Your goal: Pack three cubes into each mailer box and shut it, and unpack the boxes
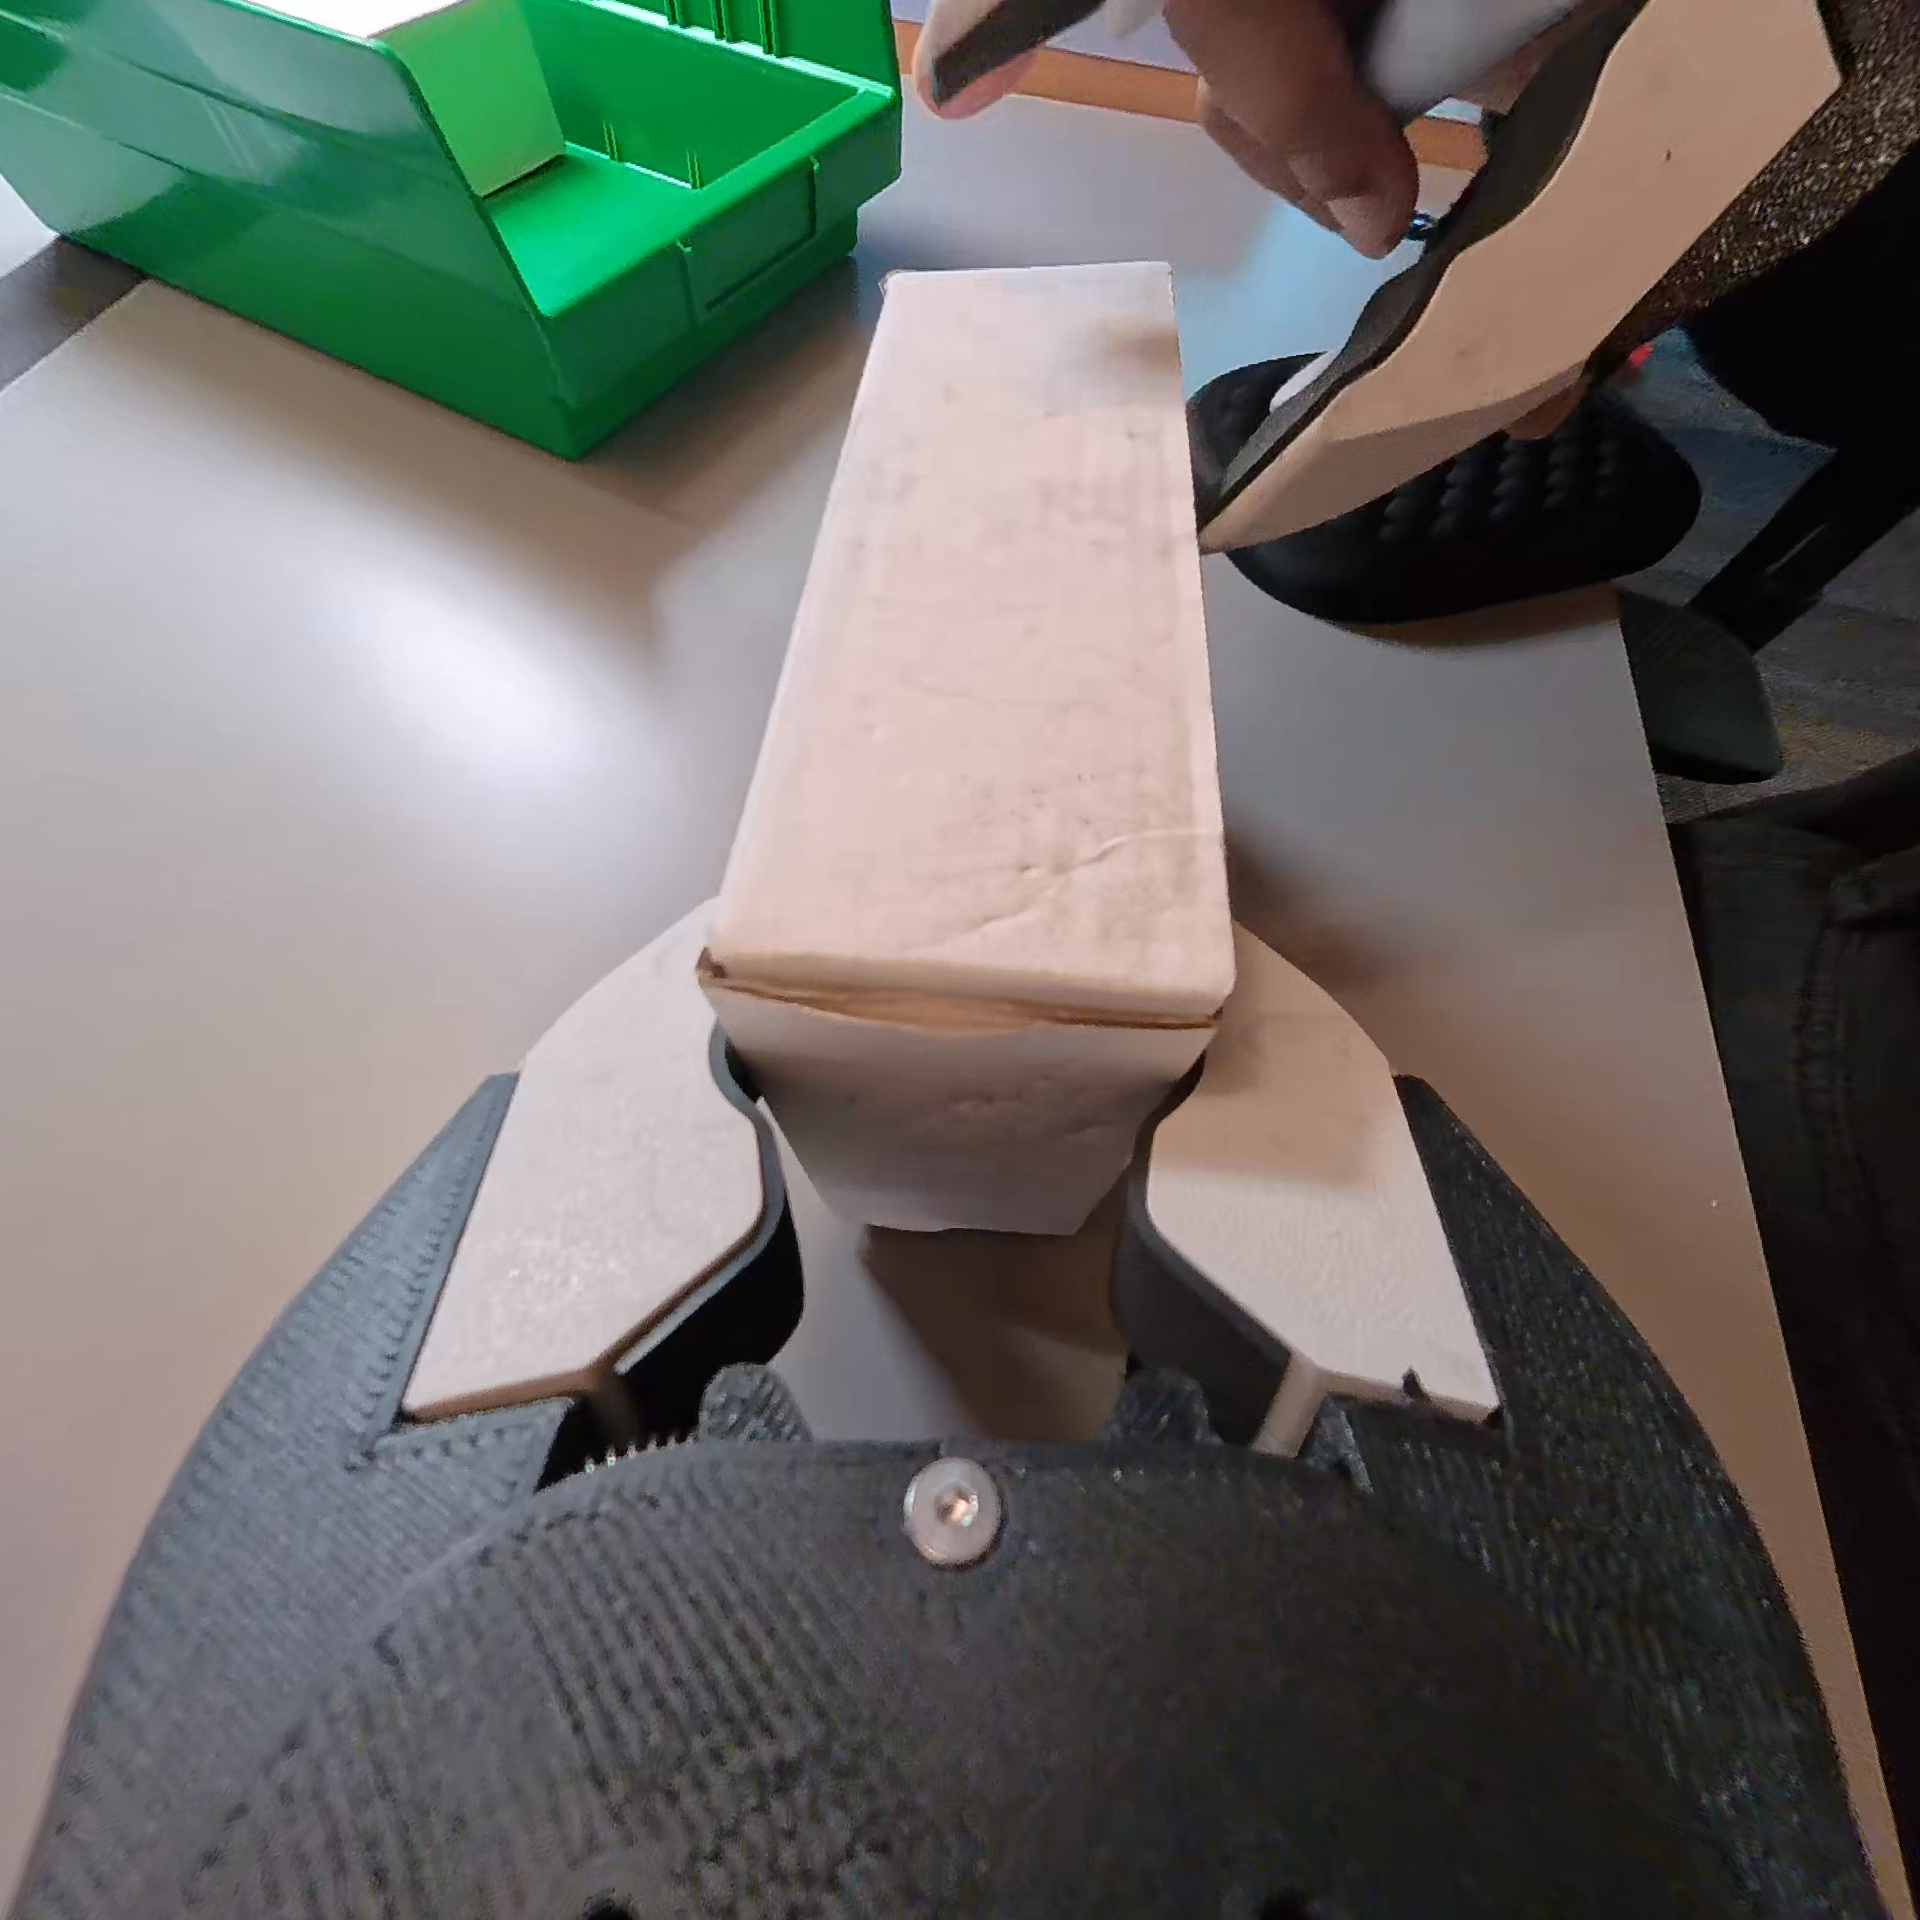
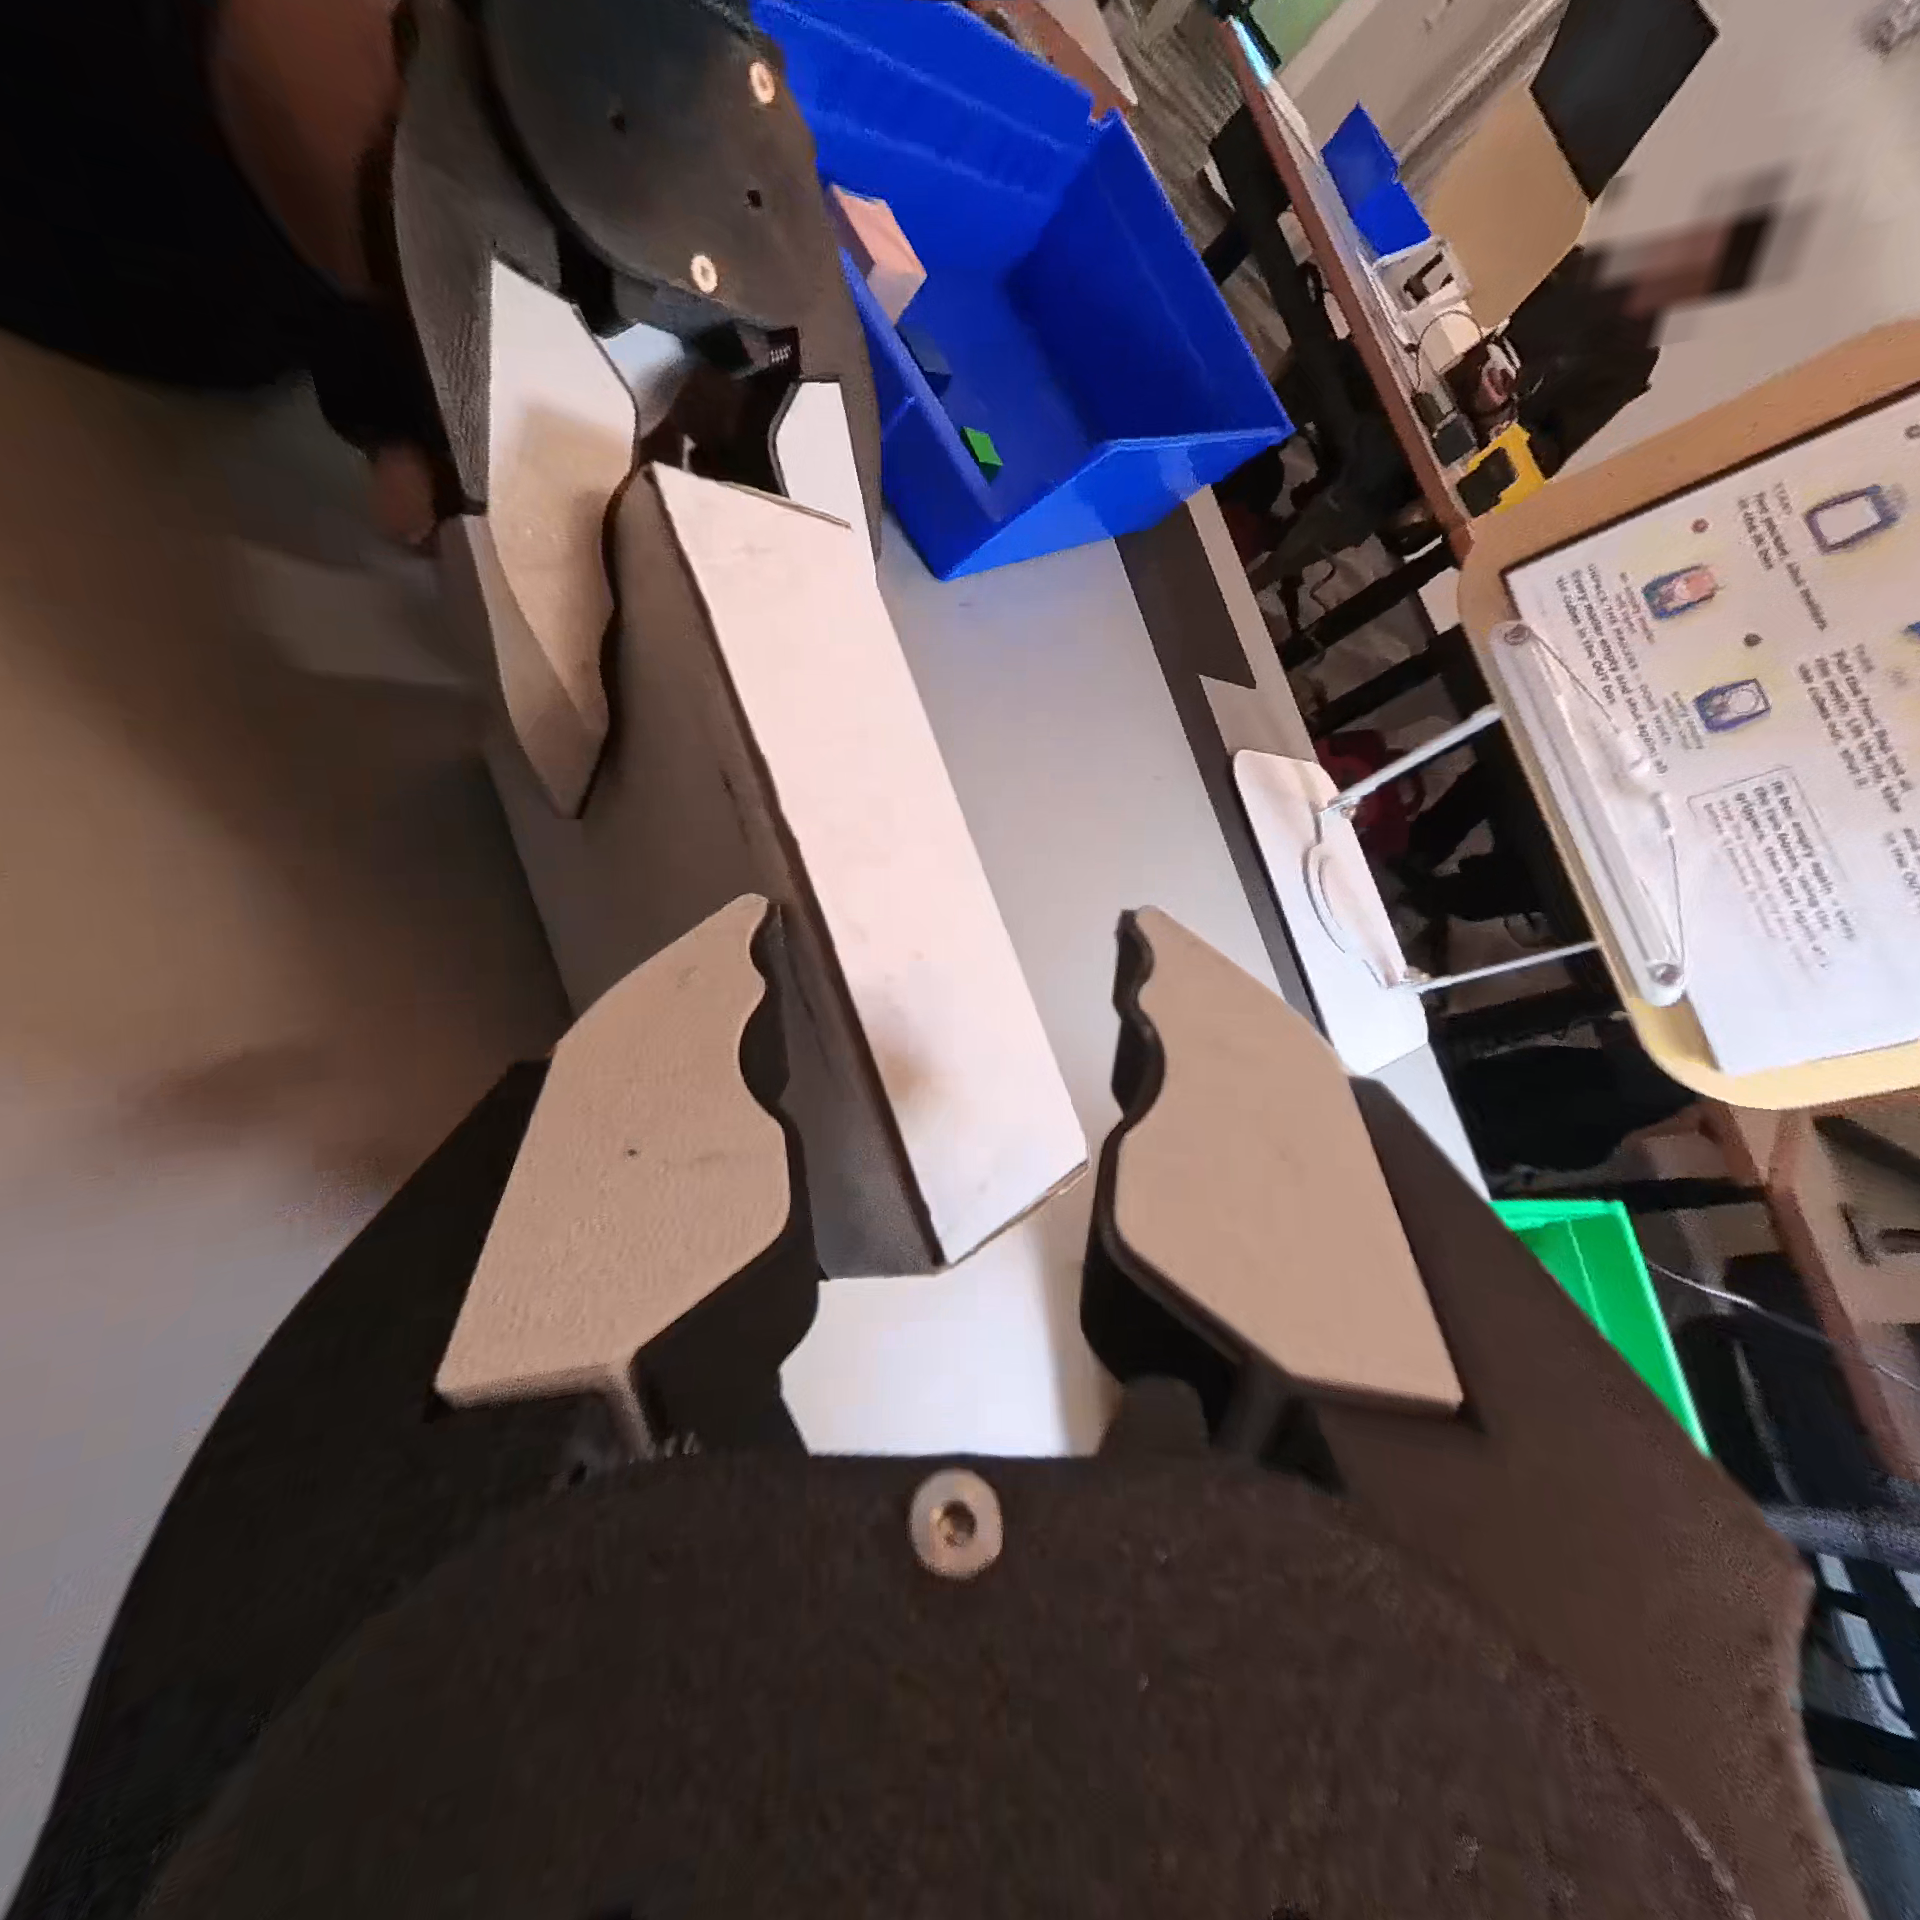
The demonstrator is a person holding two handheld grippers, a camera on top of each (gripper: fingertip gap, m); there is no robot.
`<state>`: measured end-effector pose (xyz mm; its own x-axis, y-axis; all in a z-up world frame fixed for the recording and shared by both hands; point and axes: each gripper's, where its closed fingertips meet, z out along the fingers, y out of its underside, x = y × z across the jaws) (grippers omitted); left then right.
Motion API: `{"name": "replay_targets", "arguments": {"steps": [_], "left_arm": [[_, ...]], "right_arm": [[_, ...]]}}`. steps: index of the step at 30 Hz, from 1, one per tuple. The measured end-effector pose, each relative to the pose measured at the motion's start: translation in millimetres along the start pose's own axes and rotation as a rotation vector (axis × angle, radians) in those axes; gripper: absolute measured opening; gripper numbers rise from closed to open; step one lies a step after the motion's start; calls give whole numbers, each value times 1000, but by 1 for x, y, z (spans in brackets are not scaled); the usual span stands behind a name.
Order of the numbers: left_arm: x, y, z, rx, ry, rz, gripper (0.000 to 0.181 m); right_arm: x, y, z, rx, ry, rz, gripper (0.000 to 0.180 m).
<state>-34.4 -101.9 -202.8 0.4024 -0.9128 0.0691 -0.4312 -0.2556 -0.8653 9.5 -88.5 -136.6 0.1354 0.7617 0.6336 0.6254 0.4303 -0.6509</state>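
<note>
A shut white mailer box (image 1: 997, 623) is held just above the grey table (image 1: 312, 727). My left gripper (image 1: 966, 1091) is shut on its near end, one finger on each side. My right gripper (image 2: 948, 925) is open around the box's other end (image 2: 873, 831); its left finger lies against the box's side, the right one stands clear. It also shows in the left wrist view (image 1: 1070, 312), held by a hand. The left gripper (image 2: 686, 499) shows at the far end in the right wrist view. What is inside the box is hidden.
A green bin (image 1: 520, 260) stands at the back left of the table, also showing in the right wrist view (image 2: 1590, 1288). A blue bin (image 2: 1091, 343) holds a pink cube (image 2: 883, 249), a blue cube (image 2: 925, 358) and a green cube (image 2: 980, 449). A sheet on a stand (image 2: 1714, 779) is at the right. A black chair (image 1: 1455, 520) sits past the table's edge.
</note>
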Motion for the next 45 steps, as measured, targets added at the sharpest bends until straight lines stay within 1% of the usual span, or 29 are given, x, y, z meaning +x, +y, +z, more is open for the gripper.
{"name": "replay_targets", "arguments": {"steps": [5, 6, 7, 11, 13, 17, 22, 27, 32, 33, 36, 38, 42, 45], "left_arm": [[0, 0, -3, -1, 2, -31, 73], [0, 0, -4, -6, 1, -33, 73], [0, -1, -4, -8, 0, -36, 73], [-1, -2, -5, -12, -7, -47, 73], [-1, 0, -5, -16, -8, -59, 73], [0, 1, -6, -18, 10, -97, 72], [-3, 6, -6, -41, -20, -82, 71], [-8, 8, -8, -58, -67, -34, 71], [-8, 10, -8, -73, -101, 26, 71], [-8, 10, -8, -73, -102, 32, 71], [-6, 9, -8, -72, -107, 49, 71], [-5, 9, -8, -68, -102, 55, 71], [0, 2, -9, -25, -79, 86, 71], [-1, -5, -10, 19, -76, 109, 71]], "right_arm": [[-1, -7, 0, -33, -20, -67, 46], [-1, -9, -1, -36, -23, -80, 40], [0, -10, -1, -44, -22, -95, 38], [0, -10, 1, -105, -11, -195, 39], [1, -12, 2, -121, 20, -265, 39], [2, -18, 7, -137, 93, -412, 33], [4, -18, 15, -151, 141, -450, 28], [-2, -16, 23, -168, 110, -519, 14], [-4, -15, 26, -204, 75, -584, 13], [-4, -15, 27, -204, 75, -594, 10], [-7, -14, 29, -186, 67, -617, 2], [-8, -14, 28, -176, 39, -593, 2], [-10, -20, 20, -160, -111, -452, 5], [-7, -25, 16, -166, -211, -399, 7]]}}
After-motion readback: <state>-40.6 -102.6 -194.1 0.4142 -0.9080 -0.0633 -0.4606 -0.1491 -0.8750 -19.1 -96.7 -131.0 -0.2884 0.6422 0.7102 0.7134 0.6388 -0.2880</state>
